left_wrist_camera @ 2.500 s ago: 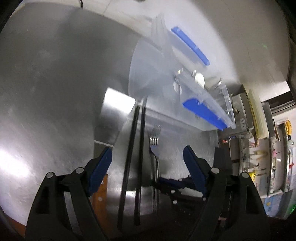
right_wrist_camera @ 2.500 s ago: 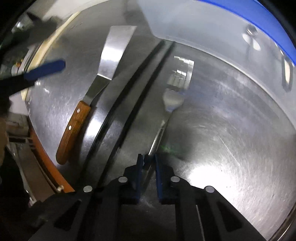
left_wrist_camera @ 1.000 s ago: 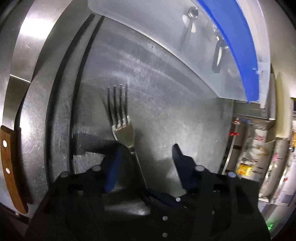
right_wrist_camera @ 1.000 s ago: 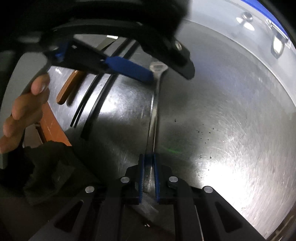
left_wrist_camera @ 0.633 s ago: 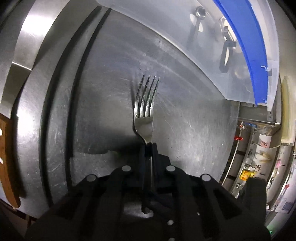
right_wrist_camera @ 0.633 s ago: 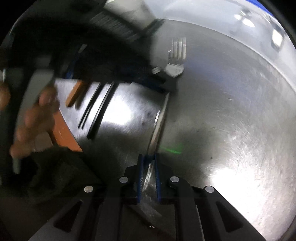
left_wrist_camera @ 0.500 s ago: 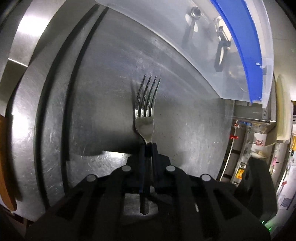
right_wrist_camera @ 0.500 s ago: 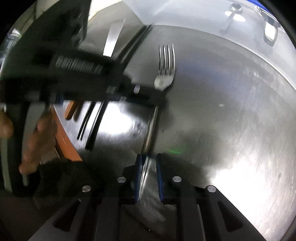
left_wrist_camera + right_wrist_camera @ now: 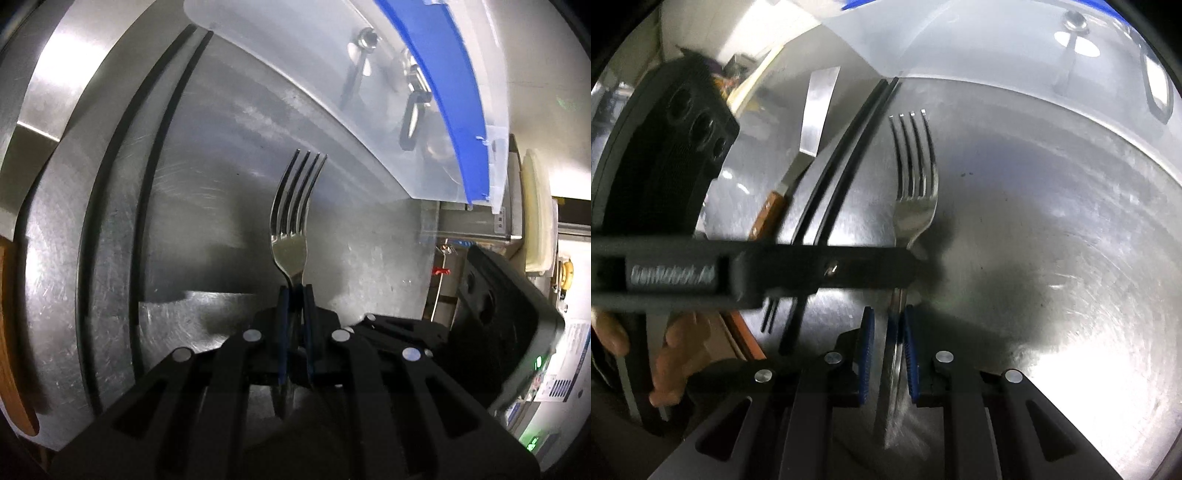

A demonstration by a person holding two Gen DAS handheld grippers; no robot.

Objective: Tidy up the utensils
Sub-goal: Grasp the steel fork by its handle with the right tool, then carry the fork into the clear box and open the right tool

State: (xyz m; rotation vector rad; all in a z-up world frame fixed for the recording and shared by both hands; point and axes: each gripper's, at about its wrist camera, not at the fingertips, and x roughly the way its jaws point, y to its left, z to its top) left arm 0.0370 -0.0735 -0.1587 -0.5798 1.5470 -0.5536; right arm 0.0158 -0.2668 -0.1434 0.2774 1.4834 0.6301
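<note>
Black tongs (image 9: 294, 291) with blue pads (silver screws), bare fingers (image 9: 670, 356).

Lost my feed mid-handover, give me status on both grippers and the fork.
Left gripper shut on fork at its neck. Right gripper open around the handle, pads apart. Chopsticks lie beside it, storage bin beyond the tines.

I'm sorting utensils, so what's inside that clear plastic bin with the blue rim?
Through the bin's cloudy wall, a spoon and a dark-handled utensil show. The wall blurs anything else inside.
</note>
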